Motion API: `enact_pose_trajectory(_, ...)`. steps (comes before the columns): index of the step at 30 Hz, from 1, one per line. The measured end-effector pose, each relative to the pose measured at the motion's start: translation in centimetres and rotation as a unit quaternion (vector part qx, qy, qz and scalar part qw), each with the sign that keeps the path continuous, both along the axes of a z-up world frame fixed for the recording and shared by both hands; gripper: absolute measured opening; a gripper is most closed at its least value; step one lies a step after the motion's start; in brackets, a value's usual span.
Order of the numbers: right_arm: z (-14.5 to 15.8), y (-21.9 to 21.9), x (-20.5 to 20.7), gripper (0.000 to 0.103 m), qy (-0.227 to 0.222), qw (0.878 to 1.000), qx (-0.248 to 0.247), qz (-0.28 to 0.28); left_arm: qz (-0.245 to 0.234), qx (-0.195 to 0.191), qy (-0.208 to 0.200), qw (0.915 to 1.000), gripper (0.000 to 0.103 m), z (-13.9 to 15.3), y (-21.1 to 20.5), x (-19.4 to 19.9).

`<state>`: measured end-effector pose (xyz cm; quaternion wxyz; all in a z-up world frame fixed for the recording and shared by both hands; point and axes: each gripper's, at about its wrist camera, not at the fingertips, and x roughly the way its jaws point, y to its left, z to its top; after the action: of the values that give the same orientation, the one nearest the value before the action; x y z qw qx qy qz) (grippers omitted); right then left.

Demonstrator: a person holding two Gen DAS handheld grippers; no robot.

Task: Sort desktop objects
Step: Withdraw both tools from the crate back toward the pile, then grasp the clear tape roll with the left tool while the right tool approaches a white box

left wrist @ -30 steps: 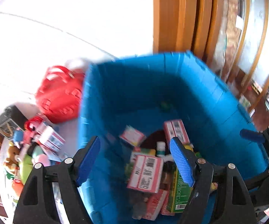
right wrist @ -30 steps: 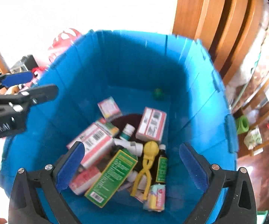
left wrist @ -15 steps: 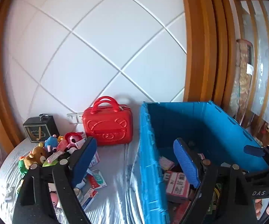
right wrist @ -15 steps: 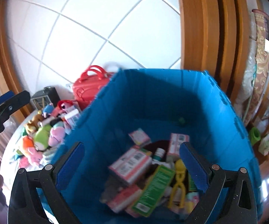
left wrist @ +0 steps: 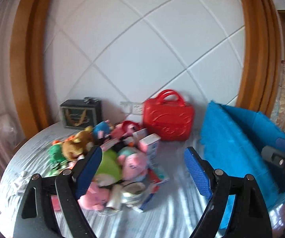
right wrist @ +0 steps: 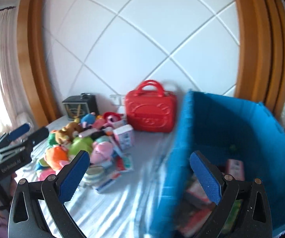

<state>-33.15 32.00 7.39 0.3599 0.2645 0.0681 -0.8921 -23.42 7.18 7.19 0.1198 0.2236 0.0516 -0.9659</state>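
Note:
A pile of plush toys and small boxes (left wrist: 110, 158) lies on the grey table, also in the right wrist view (right wrist: 87, 146). A blue crate (right wrist: 231, 138) holding several medicine boxes (right wrist: 235, 168) stands on the right; its wall shows in the left wrist view (left wrist: 231, 148). My left gripper (left wrist: 142, 170) is open and empty, held above the table just right of the pile. My right gripper (right wrist: 140, 176) is open and empty, over the crate's left wall. The left gripper also shows at the left edge of the right wrist view (right wrist: 21, 136).
A red toy suitcase (left wrist: 168, 117) stands at the back against the white panelled wall. A dark box clock (left wrist: 81, 115) stands at the back left. Wooden frames flank the wall. The table's round edge curves at the left.
Both grippers have pulled up and swung left, away from the crate's inside toward the toy pile. Both stayed open and empty.

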Motion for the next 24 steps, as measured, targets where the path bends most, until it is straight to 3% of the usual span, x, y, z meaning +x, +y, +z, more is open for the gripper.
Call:
enact_pose_trajectory(6, -3.5, -7.9, 2.2, 0.103, -0.045, 0.999, 0.014, -0.008, 0.038, -0.006, -0.043, 0.9983, 0.085, -4.1, -11.0, 3.1)
enact_pose_trajectory(12, -9.1, -13.6, 3.8, 0.103, -0.111, 0.992, 0.058, -0.012, 0.079, 0.019, -0.098, 0.9918, 0.085, -8.1, -18.0, 4.4)
enact_pose_trajectory(24, -16.8, -15.9, 1.2, 0.103, -0.182, 0.975, 0.124, -0.025, 0.084, 0.063, -0.168, 0.9802, 0.085, -14.8, -19.1, 3.0)
